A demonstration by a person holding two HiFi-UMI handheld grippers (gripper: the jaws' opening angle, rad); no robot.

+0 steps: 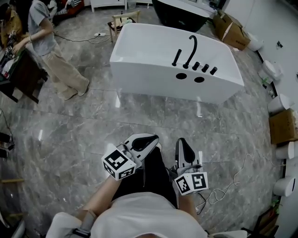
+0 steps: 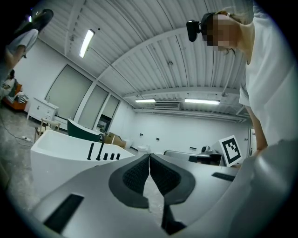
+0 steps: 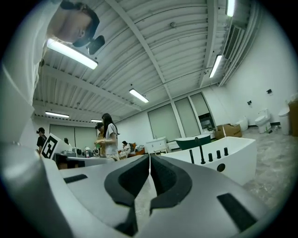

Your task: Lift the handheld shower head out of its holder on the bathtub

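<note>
A white bathtub (image 1: pixel 153 69) stands on the marble floor some way ahead of me. On its near rim a short black handheld shower head (image 1: pixel 177 57) stands upright in its holder, beside a tall curved black spout (image 1: pixel 191 49) and a row of black knobs (image 1: pixel 205 68). Both grippers are held low near my body, far from the tub. The left gripper (image 1: pixel 150 137) is shut and empty; its view shows the tub (image 2: pixel 56 151) and shower head (image 2: pixel 91 151) off to the left. The right gripper (image 1: pixel 182 141) is also shut and empty, with the shower head (image 3: pixel 191 156) to its right.
A person (image 1: pixel 46 42) stands at the far left by a dark table. Cardboard boxes (image 1: pixel 233 30) and white toilets (image 1: pixel 272 69) line the right side. A dark tub (image 1: pixel 179 11) sits behind the white one. A cable (image 1: pixel 233 181) lies on the floor at right.
</note>
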